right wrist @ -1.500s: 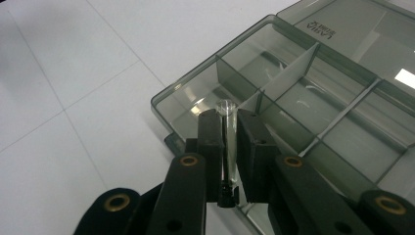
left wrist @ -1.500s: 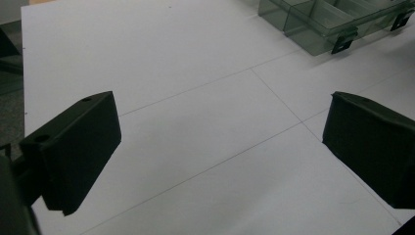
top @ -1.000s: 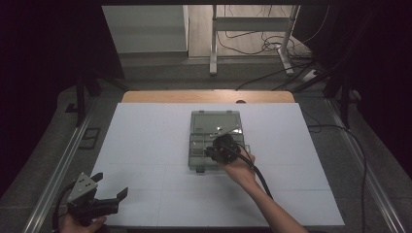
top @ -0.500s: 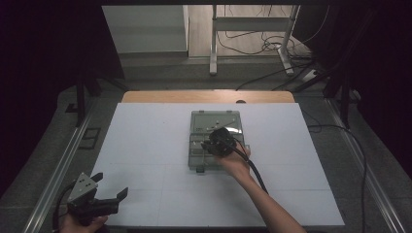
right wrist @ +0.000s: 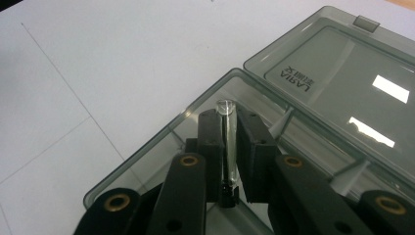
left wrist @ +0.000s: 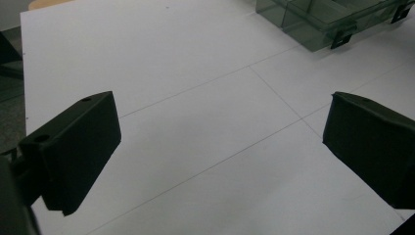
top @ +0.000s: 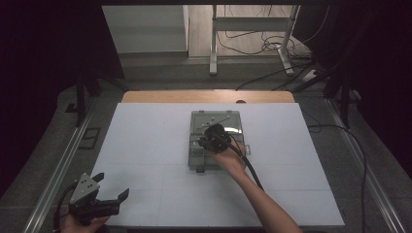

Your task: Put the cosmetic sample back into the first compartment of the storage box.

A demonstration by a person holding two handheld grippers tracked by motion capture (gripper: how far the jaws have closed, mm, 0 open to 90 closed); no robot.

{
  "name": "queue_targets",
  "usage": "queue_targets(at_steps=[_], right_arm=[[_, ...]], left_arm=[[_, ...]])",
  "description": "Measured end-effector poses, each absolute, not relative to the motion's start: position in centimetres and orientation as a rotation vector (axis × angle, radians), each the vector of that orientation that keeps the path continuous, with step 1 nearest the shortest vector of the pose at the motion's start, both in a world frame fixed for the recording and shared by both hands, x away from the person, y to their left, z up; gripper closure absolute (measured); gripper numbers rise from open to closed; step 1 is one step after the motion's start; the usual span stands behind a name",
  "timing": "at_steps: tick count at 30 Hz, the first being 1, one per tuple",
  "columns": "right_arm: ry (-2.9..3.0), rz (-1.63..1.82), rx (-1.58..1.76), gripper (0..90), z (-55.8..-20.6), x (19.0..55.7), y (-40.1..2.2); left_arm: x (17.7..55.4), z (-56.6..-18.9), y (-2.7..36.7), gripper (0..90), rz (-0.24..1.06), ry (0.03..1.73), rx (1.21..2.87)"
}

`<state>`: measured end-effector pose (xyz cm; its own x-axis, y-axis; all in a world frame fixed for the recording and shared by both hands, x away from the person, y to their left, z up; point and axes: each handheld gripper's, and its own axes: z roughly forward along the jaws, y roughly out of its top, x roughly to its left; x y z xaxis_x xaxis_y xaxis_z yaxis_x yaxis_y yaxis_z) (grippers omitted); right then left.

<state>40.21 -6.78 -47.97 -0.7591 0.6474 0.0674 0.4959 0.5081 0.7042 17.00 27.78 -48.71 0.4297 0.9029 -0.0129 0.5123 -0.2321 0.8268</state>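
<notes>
While open — grey case [right wrist: 313, 83], clear tube [right wrist: 227, 142] above it.

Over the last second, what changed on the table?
The right tool, shut on a clear tube, drifted from the near right edge of the open grey case to over its middle. Nothing was taken hold of or let go. The left tool stayed open at the near left corner; the case did not move.

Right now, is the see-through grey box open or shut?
Open. The box has its lid swung back flat on the table, and the right gripper holds a small clear tube over the inside.
</notes>
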Motion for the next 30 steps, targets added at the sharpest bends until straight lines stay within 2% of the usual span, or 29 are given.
queue_targets(at_steps=[30], right_arm=[[2.56,1.028,0.972,78.7,-49.4,41.9,-4.3]], left_arm=[[17.2,-48.7,28.0,4.1,0.591,1.222,1.879]])
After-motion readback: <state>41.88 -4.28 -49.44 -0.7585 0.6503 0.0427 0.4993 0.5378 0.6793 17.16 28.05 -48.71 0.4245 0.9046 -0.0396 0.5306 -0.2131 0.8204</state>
